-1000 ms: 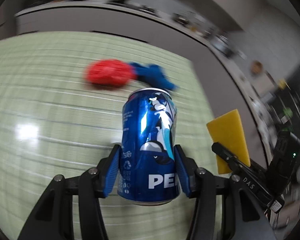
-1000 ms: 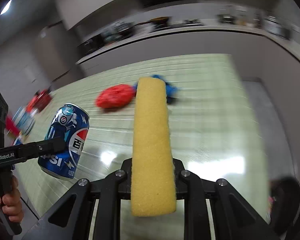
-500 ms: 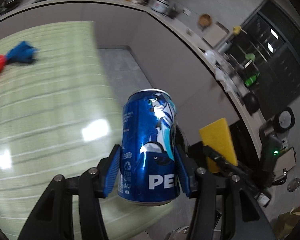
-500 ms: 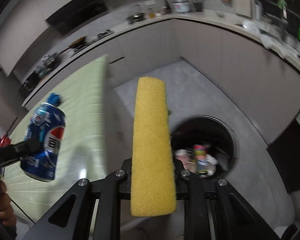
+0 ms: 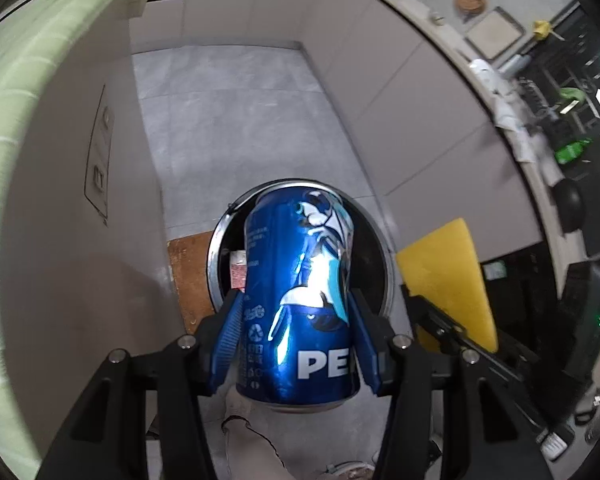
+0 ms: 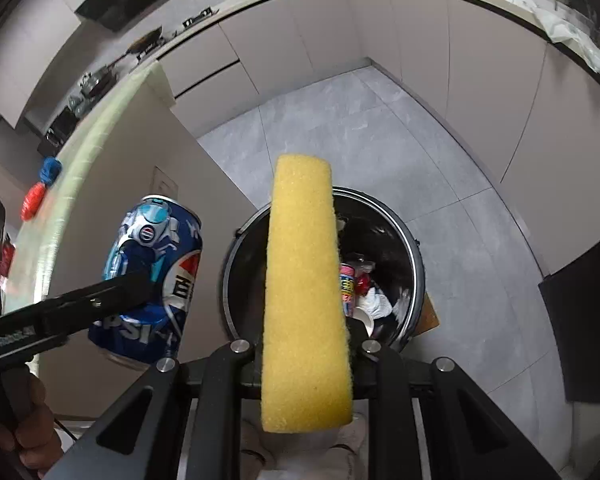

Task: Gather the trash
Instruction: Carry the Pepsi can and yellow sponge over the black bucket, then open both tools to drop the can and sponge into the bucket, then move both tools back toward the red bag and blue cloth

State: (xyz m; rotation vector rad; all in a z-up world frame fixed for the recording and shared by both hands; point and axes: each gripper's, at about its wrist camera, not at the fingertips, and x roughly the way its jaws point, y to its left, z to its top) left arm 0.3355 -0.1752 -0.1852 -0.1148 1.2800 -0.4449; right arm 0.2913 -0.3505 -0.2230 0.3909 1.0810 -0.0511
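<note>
Both your grippers have swung off the green counter since 1 s ago & now hang over the floor above the bin; the grips themselves haven't changed.

Your left gripper is clenched on the can, blue pads pressed to both sides, can upright w/ its top away from the camera. In the left wrist view the can sits right in front of the bin mouth, covering most of it. In the right wrist view the can is to the left of the bin rim, tilted, w/ the left gripper reaching in from the left edge and your hand on its handle.

Your right gripper is clamped on the sponge, yellow, standing on edge between the fingers. It hangs over the bin, hiding the left part of the opening. Sponge also shows in the left wrist view, just right of the can.

Bin is round, dark inside w/ a metal rim, standing on grey floor tiles. Trash already lies in it: wrappers and white crumpled bits. A brown board lies under the bin's side.

Further out, the counter edge runs up the left w/ a red item & a blue item on it, well apart from both grippers.
</note>
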